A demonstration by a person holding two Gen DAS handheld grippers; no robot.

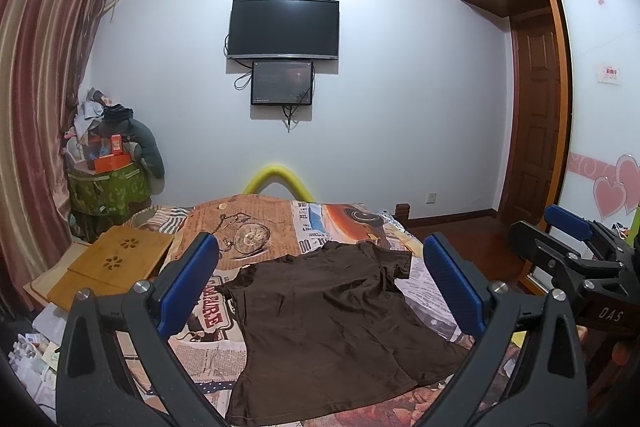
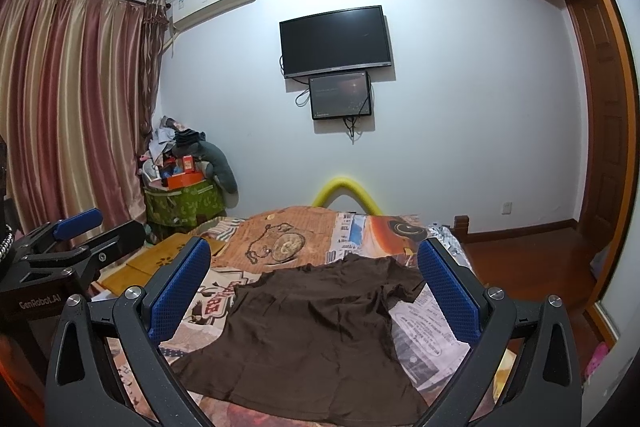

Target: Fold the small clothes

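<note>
A brown T-shirt (image 1: 332, 323) lies spread flat on a bed covered by a newspaper-print bedspread (image 1: 208, 351). The left gripper (image 1: 320, 251) hangs above the near end of the bed with its jaws spread wide and nothing between them; the shirt lies ahead of and below the gap, reaching from one blue pad to the other in that view. The right gripper (image 2: 314, 257) is held the same way, jaws wide apart and empty, with the shirt framed between its pads.

In the left wrist view the right gripper (image 1: 568, 227) shows off to the right of the jaws, apart from the cloth. In the right wrist view the left gripper (image 2: 78, 227) shows off to the left, also clear of it.

The shirt's hem edge runs nearest the jaws, close to the bed's near edge; its collar and sleeves point away, toward the wall. Wrinkles cross the body. One sleeve (image 2: 402, 281) lies just inside the right pad of the right gripper, its edge rumpled.

Bare bedspread shows around the shirt on the left, right and far sides. Left of the jaws, a wooden lap tray (image 1: 116, 259) sits on the bed, well apart from the shirt. Beyond the far edge a yellow foam tube (image 1: 280, 177) arches up against the white wall.
</note>
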